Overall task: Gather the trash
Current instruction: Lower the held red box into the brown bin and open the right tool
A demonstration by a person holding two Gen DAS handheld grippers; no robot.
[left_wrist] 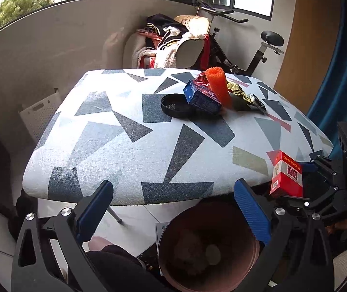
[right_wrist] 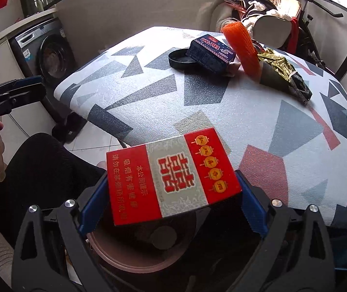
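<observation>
Glossy cardboard pack (right_wrist: 173,177) — pebbled tablecloth (right_wrist: 222,112).

exercise bike (left_wrist: 244,46) beyond the table's far edge, clothes-heaped chair (left_wrist: 173,41) beside it, washing machine (right_wrist: 45,51) off the table's left edge, perforated white panel (left_wrist: 39,112) against wall

The red pack (right_wrist: 173,177) hides most of the bin (right_wrist: 129,258); the bin's (left_wrist: 207,248) contents are too blurred to tell.

Left wrist camera low at table (left_wrist: 129,146) edge, facing across; right wrist close beside it; both share tabletop, bin (left_wrist: 207,250).
</observation>
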